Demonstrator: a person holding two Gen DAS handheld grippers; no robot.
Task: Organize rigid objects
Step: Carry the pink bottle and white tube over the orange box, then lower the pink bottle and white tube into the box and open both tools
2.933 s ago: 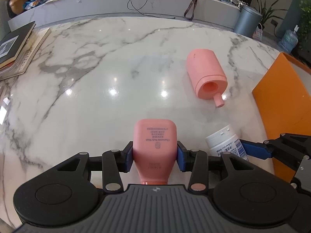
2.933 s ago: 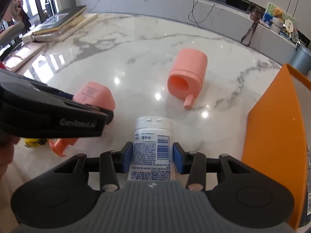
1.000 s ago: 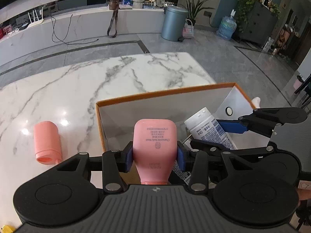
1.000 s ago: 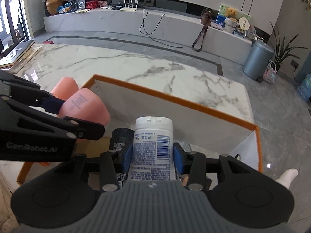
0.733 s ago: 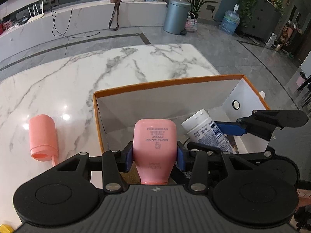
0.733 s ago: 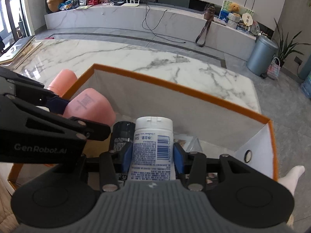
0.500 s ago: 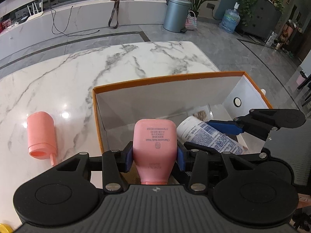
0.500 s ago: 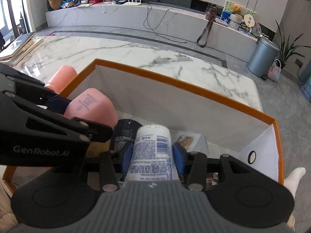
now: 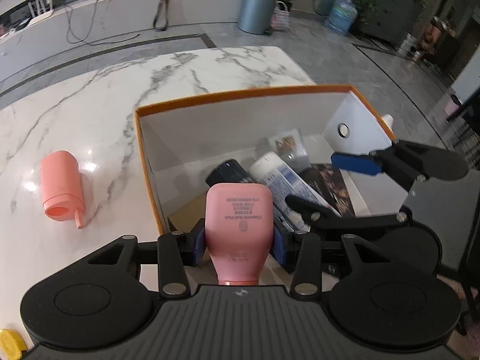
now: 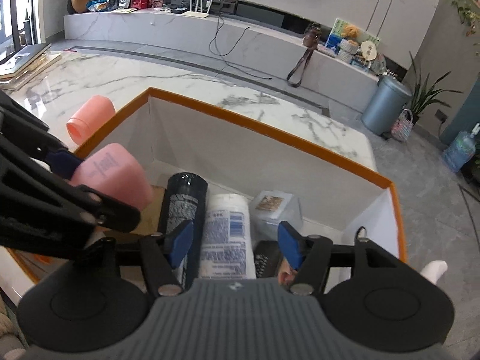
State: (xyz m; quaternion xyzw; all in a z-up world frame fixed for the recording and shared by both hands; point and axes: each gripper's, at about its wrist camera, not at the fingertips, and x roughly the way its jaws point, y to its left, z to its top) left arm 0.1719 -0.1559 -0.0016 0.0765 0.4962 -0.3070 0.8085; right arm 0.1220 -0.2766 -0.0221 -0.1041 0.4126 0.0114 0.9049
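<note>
- The white bottle [image 10: 227, 234] with the blue-printed label lies in the orange-rimmed box [image 10: 270, 132], just beside a dark cylinder [image 10: 183, 210] on its left; a small clear container [image 10: 276, 207] sits just past it on the right.
- My right claw [image 10: 231, 244] has just been opening: the blue pads stand apart on either side of the white bottle with gaps showing, so I judge it released, though it lies between them.
- My left claw [image 9: 239, 241] is clamped on the pink body-wash bottle [image 9: 239, 219], cap end toward me, held over the near left corner of the box.
- A second pink container [image 9: 62, 190] lies on its side on the marble desk [image 9: 90, 114], left of the box and well apart from it.
- Step in hand, as I read it: dropping off the white bottle; the pink one goes next.
- Next move calls for lifting my right claw clear without nudging the white bottle, then lowering the pink bottle into the free floor at the box's left side before loosening my grip.
- After that, the pink container on the desk remains to be fetched.
</note>
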